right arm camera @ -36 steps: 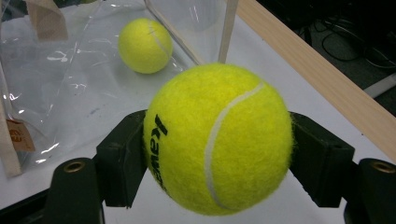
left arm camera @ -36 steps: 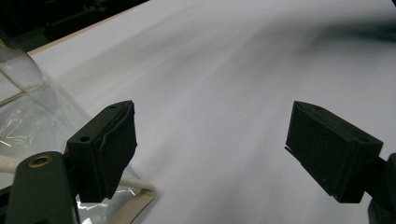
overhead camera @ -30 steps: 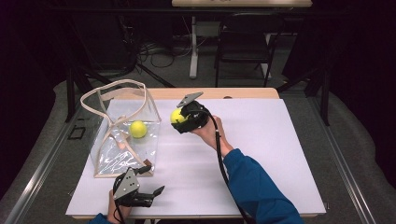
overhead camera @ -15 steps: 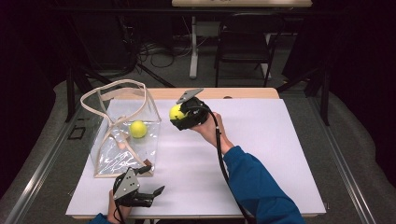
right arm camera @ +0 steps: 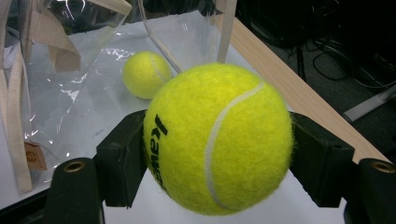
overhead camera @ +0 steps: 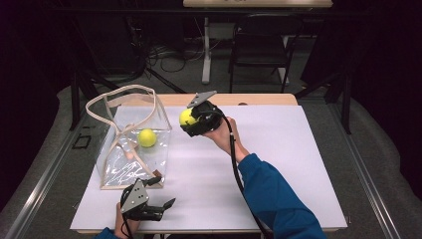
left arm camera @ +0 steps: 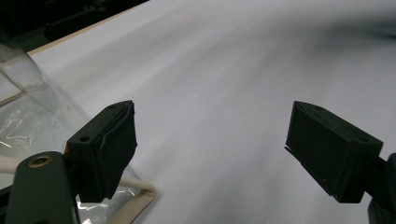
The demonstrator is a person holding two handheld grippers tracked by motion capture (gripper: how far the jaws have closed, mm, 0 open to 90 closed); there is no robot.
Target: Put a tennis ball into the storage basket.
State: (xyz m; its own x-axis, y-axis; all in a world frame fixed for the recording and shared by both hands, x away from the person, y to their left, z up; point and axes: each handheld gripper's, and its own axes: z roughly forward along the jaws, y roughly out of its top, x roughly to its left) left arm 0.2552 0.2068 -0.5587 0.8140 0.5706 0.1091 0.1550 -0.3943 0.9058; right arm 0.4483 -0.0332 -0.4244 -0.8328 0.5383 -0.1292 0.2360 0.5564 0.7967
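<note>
Two tennis balls were seen on the scene; one tennis ball [right arm camera: 219, 140] was clamped between the jaws of the right gripper [overhead camera: 191, 118], its felt pressed by a black pad on each side, with dark lettering visible on its left flank in the right gripper view; the ball was held above the white table cover [overhead camera: 278, 164], just beside the upper right edge of the clear bag [overhead camera: 122, 164], but outside it. The second tennis ball [overhead camera: 147, 137] was seen lying inside the clear bag, on its bottom, well apart from the held one; in the right gripper view it [right arm camera: 147, 74] appeared behind the transparent wall, up and to the left of the gripped ball. The bag was stood open on the left part of the table, its beige strap handles [overhead camera: 119, 99] looped above the rim; a small tan label [right arm camera: 35, 156] was noted on its side.

The left gripper [overhead camera: 157, 209] was held low at the near edge of the table, just beside the bag's near corner; its jaws were spread wide apart, with nothing between them but bare white cover, as shown in the left gripper view; the bag's corner [left arm camera: 28, 121] was seen at the left jaw, though contact could not be judged. A blue sleeve [overhead camera: 273, 194] was seen on the right arm.
</note>
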